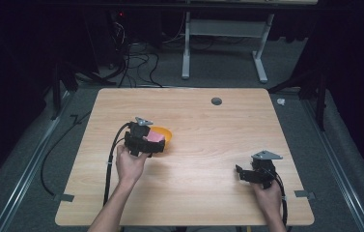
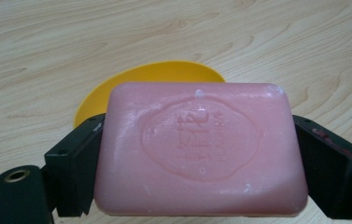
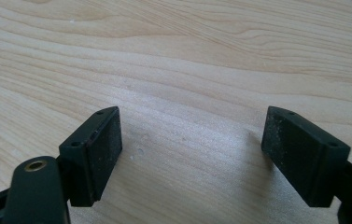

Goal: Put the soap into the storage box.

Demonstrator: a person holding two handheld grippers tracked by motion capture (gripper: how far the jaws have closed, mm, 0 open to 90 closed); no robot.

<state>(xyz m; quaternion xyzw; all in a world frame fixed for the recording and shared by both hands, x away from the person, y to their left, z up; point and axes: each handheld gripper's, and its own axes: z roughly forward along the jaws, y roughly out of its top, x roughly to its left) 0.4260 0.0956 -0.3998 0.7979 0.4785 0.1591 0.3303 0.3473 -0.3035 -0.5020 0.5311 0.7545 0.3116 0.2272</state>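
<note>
Soap bar [image 2: 200, 149]: one pink rectangular bar with rounded corners and an embossed oval stamp on its face, clamped by its two short ends between the jaws of the left gripper [image 2: 200, 161].
Bowl [image 2: 150, 81]: one shallow orange dish, smooth and glossy, lying just beyond the jaws and partly hidden behind the soap; in the high view the soap [image 1: 156, 137] sits over its near rim [image 1: 166, 133].
Left gripper [image 1: 143, 140]: one, black, jaws closed on the soap's ends.
Right gripper [image 3: 190, 156]: one, black, jaws wide apart with bare table between them; in the high view [image 1: 241, 173] it is well apart from the bowl.
Table [image 1: 218, 140]: one, light wood-grain laminate, matt, with a round grey cable hole [image 1: 216, 101] at the far side.
Room: dark, grey carpeted floor [image 1: 218, 67], loose black cables [image 1: 136, 63], one white desk frame [image 1: 225, 43] beyond the table.
Hands: two, one on each gripper.
</note>
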